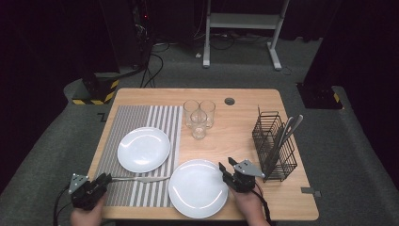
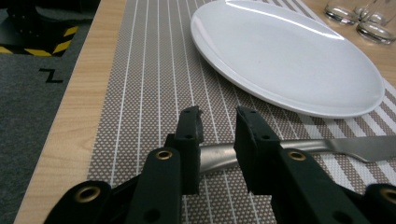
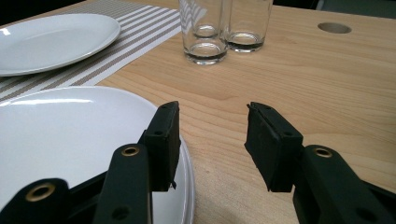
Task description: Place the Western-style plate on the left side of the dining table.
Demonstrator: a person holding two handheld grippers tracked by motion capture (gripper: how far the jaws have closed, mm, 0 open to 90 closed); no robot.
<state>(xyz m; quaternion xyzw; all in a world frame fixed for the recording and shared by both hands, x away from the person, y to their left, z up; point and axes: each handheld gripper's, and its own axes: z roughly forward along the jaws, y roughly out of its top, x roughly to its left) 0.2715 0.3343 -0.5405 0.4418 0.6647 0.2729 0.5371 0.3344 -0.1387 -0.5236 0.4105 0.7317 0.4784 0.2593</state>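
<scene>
- A knife (image 1: 141,179) lay flat along the near edge of the striped placemat (image 1: 123,123), set beside the plate (image 1: 143,149) on it like a place setting, its handle between the jaws of the left gripper (image 2: 218,122), narrowed around it, pads seemingly just short of contact
- The right gripper (image 3: 212,140) stood half open and empty, one jaw over the rim of the second plate (image 1: 197,188)
- Farther back on the counter (image 1: 244,136) stood three glasses (image 1: 199,117) and a wire cutlery basket (image 1: 274,143)
</scene>
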